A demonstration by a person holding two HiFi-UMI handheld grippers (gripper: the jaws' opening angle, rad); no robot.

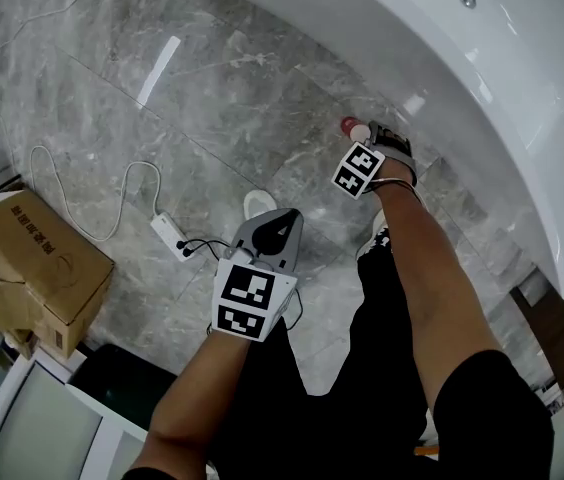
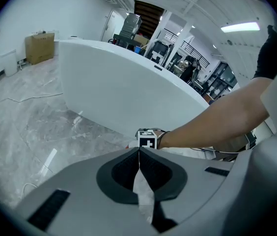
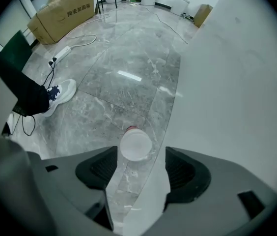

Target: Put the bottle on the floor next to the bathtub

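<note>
Grey left gripper (image 1: 278,222) is hanging closest to the person, just above a white shoe (image 1: 258,204). Its jaws are sitting pressed together with nothing in them. A bit further out, the right gripper (image 3: 139,164) is reaching down toward the floor (image 1: 212,98) on an outstretched arm. Its jaws are standing wide apart and aren't clamping anything. The bottle (image 3: 135,144) is sitting right off the jaw tips, a white round end facing the gripper with a bit of red behind it. It's resting on the grey marble tiles just beside the curved wall of the white bathtub (image 1: 482,88). I honestly can't tell if it's standing up or lying down. Off to the left, a white power strip (image 1: 174,234) is lying with its cable (image 1: 82,200) looping away. Near it, a battered cardboard box (image 1: 27,268) is sitting at the frame edge.
</note>
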